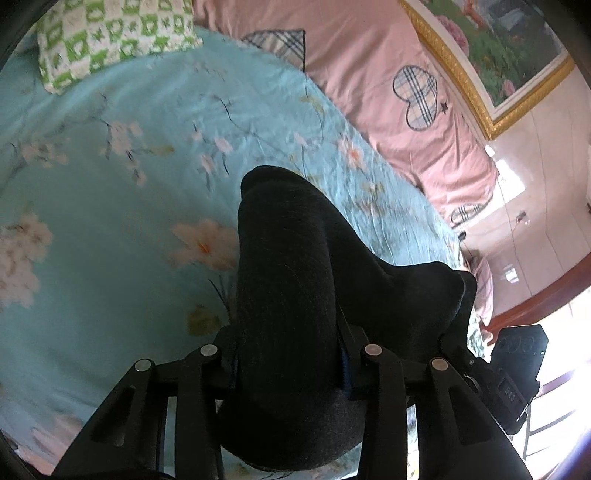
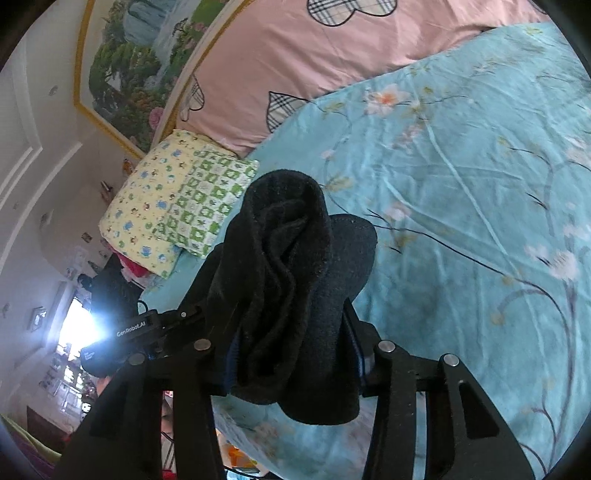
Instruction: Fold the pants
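Note:
The pants [image 1: 288,280] are dark, thick fabric, bunched and lifted above the bed. My left gripper [image 1: 288,365] is shut on a fold of the pants, which bulges up between and over its fingers. My right gripper [image 2: 291,354] is shut on another bunched part of the pants [image 2: 288,258], rolled folds standing up in front of the camera. The right gripper's body also shows in the left wrist view [image 1: 513,373] at the lower right, close beside the left one. The fingertips of both are hidden by the cloth.
The bed is covered by a turquoise floral sheet [image 1: 129,192]. A pink quilt with plaid hearts [image 1: 369,81] lies along the far side. A green checked pillow [image 1: 110,33] and a yellow one [image 2: 147,206] sit at the head. A framed painting [image 2: 136,59] hangs on the wall.

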Demonstrator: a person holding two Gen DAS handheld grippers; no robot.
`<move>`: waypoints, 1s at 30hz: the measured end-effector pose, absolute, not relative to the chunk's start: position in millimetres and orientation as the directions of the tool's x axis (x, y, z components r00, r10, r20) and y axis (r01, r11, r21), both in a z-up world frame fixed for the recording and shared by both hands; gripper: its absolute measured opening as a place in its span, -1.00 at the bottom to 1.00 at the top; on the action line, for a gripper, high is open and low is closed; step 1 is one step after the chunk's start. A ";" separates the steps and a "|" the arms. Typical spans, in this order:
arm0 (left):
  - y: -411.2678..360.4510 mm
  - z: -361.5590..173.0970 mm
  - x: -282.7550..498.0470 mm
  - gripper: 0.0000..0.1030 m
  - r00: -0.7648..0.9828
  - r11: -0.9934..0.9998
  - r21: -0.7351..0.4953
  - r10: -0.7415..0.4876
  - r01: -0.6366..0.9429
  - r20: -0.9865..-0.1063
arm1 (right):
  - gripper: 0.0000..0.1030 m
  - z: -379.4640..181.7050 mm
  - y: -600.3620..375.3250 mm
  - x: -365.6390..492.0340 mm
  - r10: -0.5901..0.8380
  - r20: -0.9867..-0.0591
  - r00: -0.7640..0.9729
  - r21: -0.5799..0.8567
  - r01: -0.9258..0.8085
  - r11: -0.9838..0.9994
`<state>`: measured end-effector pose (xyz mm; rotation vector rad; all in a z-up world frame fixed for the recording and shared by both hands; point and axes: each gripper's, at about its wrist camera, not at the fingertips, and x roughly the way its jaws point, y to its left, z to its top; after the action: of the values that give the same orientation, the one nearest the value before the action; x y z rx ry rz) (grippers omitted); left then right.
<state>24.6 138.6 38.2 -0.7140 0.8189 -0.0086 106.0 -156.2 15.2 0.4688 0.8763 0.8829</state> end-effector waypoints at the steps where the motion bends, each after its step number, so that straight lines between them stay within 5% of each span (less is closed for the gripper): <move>1: 142.2 42.3 23.2 -0.27 0.702 0.775 -0.575 -0.256 -0.261 -0.664 | -0.07 16.8 -151.5 107.6 0.825 -0.458 0.330 0.674 -0.476 0.565; 30: 212.6 52.4 72.7 -0.30 0.739 0.786 -0.481 -0.046 -0.389 -0.672 | -0.07 24.7 -36.1 212.0 0.858 -0.455 0.236 0.629 -0.598 0.498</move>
<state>72.7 212.6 52.4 -0.6511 0.7256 0.2034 212.0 -36.1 24.7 0.3563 0.8619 1.0274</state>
